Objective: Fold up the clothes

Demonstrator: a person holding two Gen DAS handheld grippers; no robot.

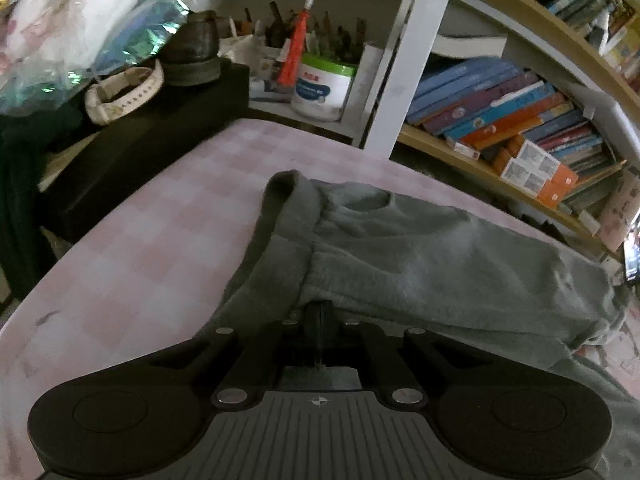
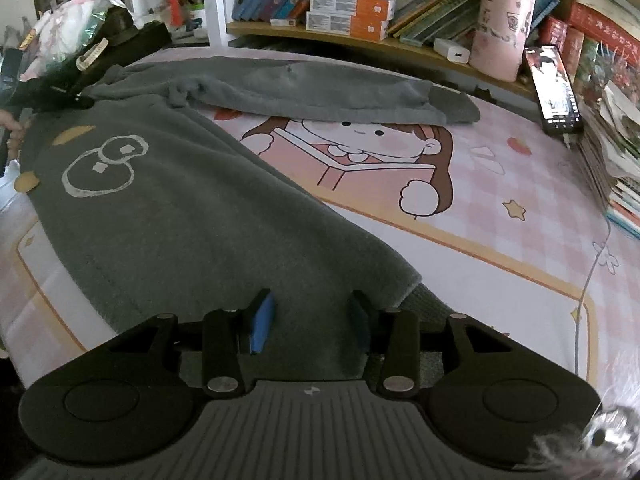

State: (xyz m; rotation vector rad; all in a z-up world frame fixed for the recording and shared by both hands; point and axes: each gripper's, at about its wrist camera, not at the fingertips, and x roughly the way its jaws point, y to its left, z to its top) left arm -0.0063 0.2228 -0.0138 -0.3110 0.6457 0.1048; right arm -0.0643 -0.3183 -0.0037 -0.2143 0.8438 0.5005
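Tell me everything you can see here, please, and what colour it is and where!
sweatshirt: one, grey with a white outline print, spread across the mat, one sleeve stretched toward the shelf
mat: one, pink checks with a cartoon girl, under the sweatshirt
books: many, blue, orange and purple, on the wooden shelf behind the mat
boxes: two, orange and white, stacked on the shelf
mug: one, pink, right end of the shelf
phone: one, dark, screen lit, propped beside the mug
tub: one, white with green rim, far corner
watch: one, cream strap, on the black stand
left gripper: black, shut on the sweatshirt
right gripper: black, blue pads, open over the hem
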